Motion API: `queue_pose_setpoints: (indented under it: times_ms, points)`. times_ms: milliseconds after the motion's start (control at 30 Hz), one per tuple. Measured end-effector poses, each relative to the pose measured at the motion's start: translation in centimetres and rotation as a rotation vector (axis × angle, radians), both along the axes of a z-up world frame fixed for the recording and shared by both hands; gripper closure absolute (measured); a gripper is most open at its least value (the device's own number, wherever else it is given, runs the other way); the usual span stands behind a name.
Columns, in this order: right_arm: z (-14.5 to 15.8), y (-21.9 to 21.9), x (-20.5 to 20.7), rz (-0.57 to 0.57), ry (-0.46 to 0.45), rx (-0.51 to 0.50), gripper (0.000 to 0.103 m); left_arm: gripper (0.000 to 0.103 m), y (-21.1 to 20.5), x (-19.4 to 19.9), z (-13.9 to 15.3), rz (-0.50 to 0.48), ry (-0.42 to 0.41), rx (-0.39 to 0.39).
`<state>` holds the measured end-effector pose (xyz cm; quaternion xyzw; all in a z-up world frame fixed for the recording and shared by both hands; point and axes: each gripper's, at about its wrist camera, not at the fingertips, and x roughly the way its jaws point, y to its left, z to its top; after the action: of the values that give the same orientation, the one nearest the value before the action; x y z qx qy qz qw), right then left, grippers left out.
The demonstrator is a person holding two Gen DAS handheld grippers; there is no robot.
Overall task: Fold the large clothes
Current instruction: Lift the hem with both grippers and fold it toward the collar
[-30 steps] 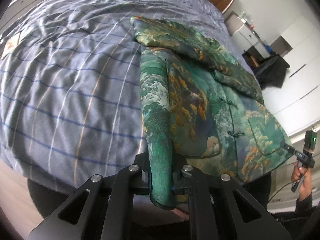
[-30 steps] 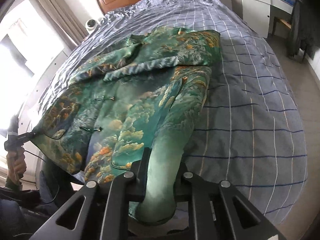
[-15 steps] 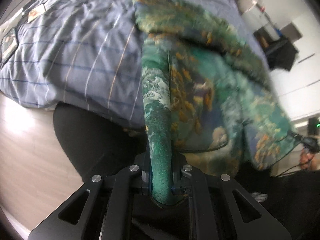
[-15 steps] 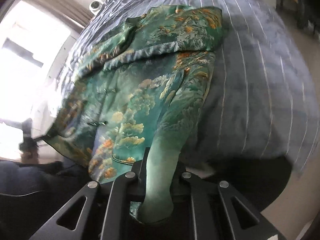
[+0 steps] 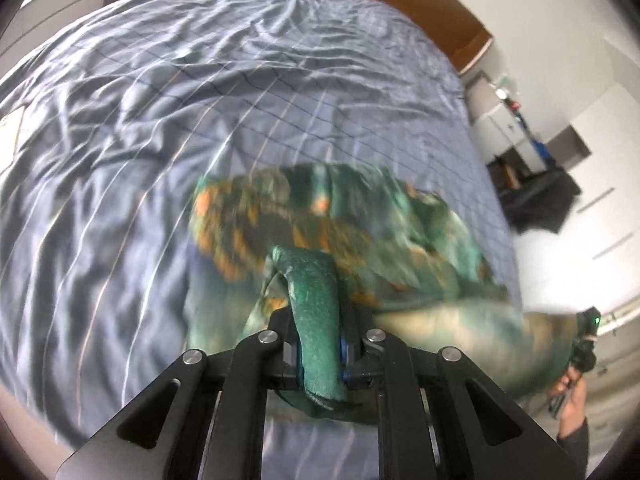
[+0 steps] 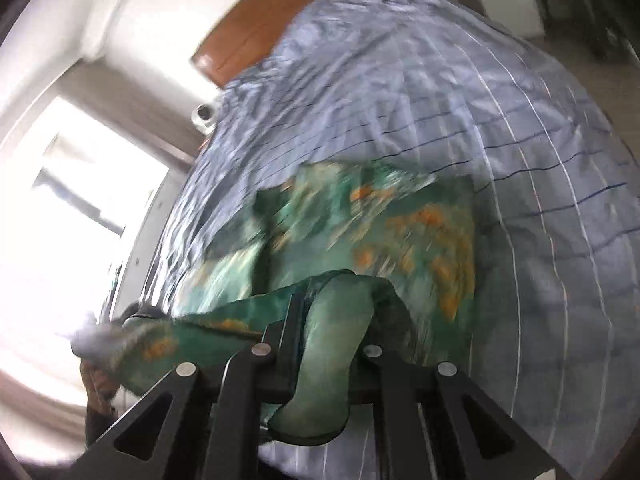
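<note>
A green jacket with an orange and white landscape print (image 5: 320, 216) lies on the bed, blurred by motion, its lower half lifted and doubled over toward the headboard. My left gripper (image 5: 320, 344) pinches a green hem corner; its jaws are opening slightly with the cloth still between them. In the right wrist view the jacket (image 6: 400, 232) spreads ahead, and my right gripper (image 6: 328, 344) is shut on the other hem corner. The hem stretches between both grippers. The right gripper (image 5: 586, 340) shows at the left wrist view's right edge, held by a hand (image 5: 572, 400).
The bed's blue-grey checked cover (image 5: 160, 120) is wrinkled around the jacket and runs to a wooden headboard (image 5: 440, 8). White cabinets (image 5: 508, 132) and dark things stand right of the bed. A bright window (image 6: 80, 220) and curtains lie left in the right wrist view.
Both grippers have swung from beyond the bed's foot edge up over the bed toward the headboard, carrying the hem. The jacket, flat before, now doubles over itself.
</note>
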<state>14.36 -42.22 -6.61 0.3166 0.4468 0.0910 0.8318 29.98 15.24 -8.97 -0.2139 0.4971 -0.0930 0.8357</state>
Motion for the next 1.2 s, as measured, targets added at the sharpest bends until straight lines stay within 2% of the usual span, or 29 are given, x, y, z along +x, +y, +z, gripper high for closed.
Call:
queue_pose_setpoints:
  times_ms: [33, 100, 167, 200, 267, 300, 333, 400, 467, 500, 567, 633, 700, 733, 767, 800, 833, 867, 933, 1000, 1100, 1200]
  points:
    - [-1.5, -0.6, 1.5, -0.042, 0.021, 0.034, 0.090, 0.084, -0.3, 1.1, -0.6, 0.003, -0.001, 0.006]
    - [-4.8, -2.0, 3.8, -0.120, 0.068, 0.110, 0.089, 0.065, -0.6, 3.1, -2.3, 0.007, 0.000, -0.013]
    - [-7.6, -2.8, 5.4, -0.193, 0.103, 0.190, 0.084, 0.030, -0.4, 3.7, -3.1, 0.035, 0.008, 0.001]
    - [-8.3, -2.9, 5.8, -0.208, 0.113, 0.210, 0.081, 0.023, 0.0, 3.6, -3.0, 0.055, 0.002, 0.008]
    - [-9.4, -3.1, 6.4, -0.235, 0.108, 0.275, 0.070, 0.020, 1.3, 3.1, -2.0, 0.047, -0.027, -0.065]
    - [-9.3, -3.2, 6.3, -0.244, 0.085, 0.316, 0.054, 0.019, 1.8, 2.7, -1.3, 0.037, -0.049, -0.105]
    - [-9.0, -3.3, 6.2, -0.249, 0.053, 0.361, 0.032, 0.013, 2.4, 2.3, -0.7, 0.032, -0.073, -0.126]
    - [-7.7, -3.8, 6.0, -0.253, -0.012, 0.392, 0.012, 0.009, 3.2, 1.0, 0.6, 0.017, -0.135, -0.116]
    - [-5.9, -4.1, 5.8, -0.263, -0.057, 0.324, 0.011, 0.009, 2.7, 0.1, 0.6, -0.053, -0.157, -0.058]
    - [-4.9, -4.1, 5.8, -0.254, -0.077, 0.259, 0.011, 0.009, 2.0, 0.2, 0.1, -0.092, -0.150, -0.019]
    - [-3.4, -2.9, 6.4, -0.180, -0.077, 0.059, 0.011, 0.009, 0.1, 0.5, -1.2, -0.151, -0.123, 0.071]
    - [-3.6, -1.0, 7.4, -0.092, -0.044, -0.103, 0.011, 0.011, -2.4, 1.3, -2.7, -0.198, -0.090, 0.165]
    - [-4.5, 1.8, 8.8, -0.013, 0.001, -0.263, 0.011, 0.021, -4.6, 2.5, -4.1, -0.205, -0.065, 0.252]
    - [-4.9, 2.9, 9.1, 0.008, 0.008, -0.326, 0.011, 0.041, -5.5, 3.2, -4.7, -0.195, -0.042, 0.298]
    - [-5.0, 3.7, 9.0, 0.023, 0.016, -0.390, 0.015, 0.084, -5.9, 3.5, -5.1, -0.177, -0.023, 0.336]
    - [-5.2, 4.7, 9.1, 0.024, 0.036, -0.470, 0.048, 0.093, -6.1, 3.8, -5.4, -0.144, 0.000, 0.392]
    - [-5.3, 4.9, 9.0, 0.017, 0.053, -0.516, 0.088, 0.093, -6.0, 3.6, -5.1, -0.130, -0.006, 0.389]
    - [-5.3, 5.1, 9.0, 0.003, 0.069, -0.550, 0.089, 0.095, -5.7, 3.2, -4.3, -0.116, -0.033, 0.382]
    - [-3.6, 4.9, 7.8, -0.031, 0.043, -0.571, 0.090, 0.095, -5.2, 2.4, -2.7, -0.088, -0.083, 0.390]
    - [-1.0, 5.3, 6.8, -0.046, -0.026, -0.623, 0.090, 0.095, -4.4, 2.0, -0.2, -0.036, -0.148, 0.379]
    - [2.3, 5.4, 7.5, -0.081, -0.125, -0.699, 0.090, 0.095, -4.0, 3.0, 2.5, 0.030, -0.240, 0.362]
    - [5.3, 6.2, 8.9, -0.128, -0.221, -0.771, 0.091, 0.095, -4.9, 4.6, 2.8, 0.080, -0.314, 0.436]
